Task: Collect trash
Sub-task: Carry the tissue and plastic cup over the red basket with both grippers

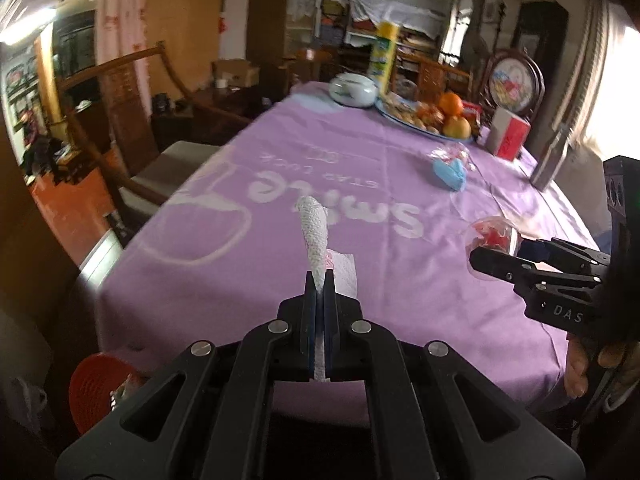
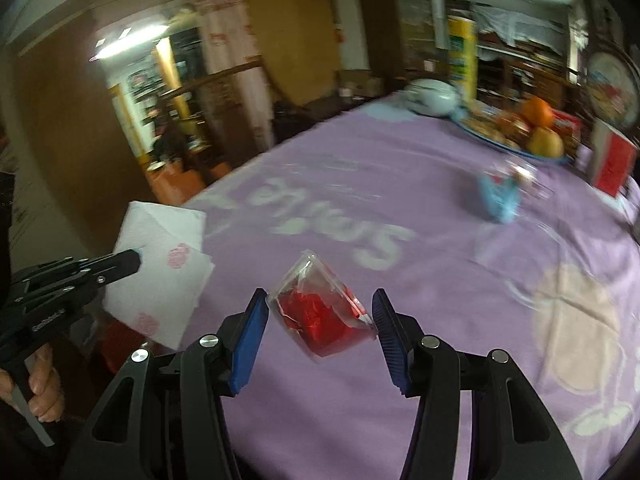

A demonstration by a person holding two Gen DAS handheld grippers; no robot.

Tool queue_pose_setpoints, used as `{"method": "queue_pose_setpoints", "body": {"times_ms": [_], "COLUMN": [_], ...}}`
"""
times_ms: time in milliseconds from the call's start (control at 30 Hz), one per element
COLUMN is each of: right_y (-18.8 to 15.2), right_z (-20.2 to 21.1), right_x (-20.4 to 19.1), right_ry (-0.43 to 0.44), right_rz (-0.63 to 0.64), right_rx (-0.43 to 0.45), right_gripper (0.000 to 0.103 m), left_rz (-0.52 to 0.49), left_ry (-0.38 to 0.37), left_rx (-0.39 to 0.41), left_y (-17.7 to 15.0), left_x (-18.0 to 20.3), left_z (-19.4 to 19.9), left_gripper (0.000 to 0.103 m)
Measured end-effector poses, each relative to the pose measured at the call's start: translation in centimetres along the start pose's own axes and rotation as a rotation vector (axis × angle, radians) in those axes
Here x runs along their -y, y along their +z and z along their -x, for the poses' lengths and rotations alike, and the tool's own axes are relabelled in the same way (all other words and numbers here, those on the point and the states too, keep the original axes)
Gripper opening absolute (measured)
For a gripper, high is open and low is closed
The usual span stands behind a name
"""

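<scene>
Covering the table, lilac cloth (image 1: 360, 184), left hand-held gripper (image 1: 319, 280) pinching napkin (image 1: 314, 224), right hand-held gripper (image 2: 320, 320) clasping clear wrapper (image 2: 324, 316)

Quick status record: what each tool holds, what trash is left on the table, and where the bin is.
left tool: shut on white paper napkin
right tool: shut on clear plastic cup with red wrapper inside
table: purple cloth
trash left: blue crumpled item beside clear wrapper
bin: red basket, below the table's near-left corner
</scene>
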State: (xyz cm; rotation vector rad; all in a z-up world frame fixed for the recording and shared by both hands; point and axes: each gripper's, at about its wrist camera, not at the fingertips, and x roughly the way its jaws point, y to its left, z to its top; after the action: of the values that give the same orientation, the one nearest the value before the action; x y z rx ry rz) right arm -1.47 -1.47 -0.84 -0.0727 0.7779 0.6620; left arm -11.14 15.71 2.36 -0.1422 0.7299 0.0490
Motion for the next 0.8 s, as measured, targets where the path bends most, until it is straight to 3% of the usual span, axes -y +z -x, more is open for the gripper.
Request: {"method": "queue_pose_setpoints", "body": {"times_ms": [200, 400, 633, 800], "right_y": [1.4, 1.8, 0.6, -0.7], "right_z": [-2.3, -5.8, -10.7, -15.1], "right_x": [-8.9, -19.0, -28.7, -32.3], "right_ry": [0.152, 0.313, 0.431, 0.461], "right_rz": [0.156, 0.303, 0.427, 0.437], "right_rx": [-0.024, -0.084, -0.2, -0.311], "right_gripper": [0.053, 0.053, 0.053, 0.053], "left_rz": [0.121, 0.255, 0.458, 0.576], "left_ry": [0.104, 0.222, 0.308, 0.325], "left_rx": [0.051, 0.031, -0.075, -0.173], "left_y": [-2.5, -6.3, -11.6, -15.3], "left_x": [-6.2, -13.3, -22.3, -27.2], "left_z": [4.3, 7.1, 6.2, 3.4], "left_gripper": [0.004, 0.004, 0.004, 0.004]}}
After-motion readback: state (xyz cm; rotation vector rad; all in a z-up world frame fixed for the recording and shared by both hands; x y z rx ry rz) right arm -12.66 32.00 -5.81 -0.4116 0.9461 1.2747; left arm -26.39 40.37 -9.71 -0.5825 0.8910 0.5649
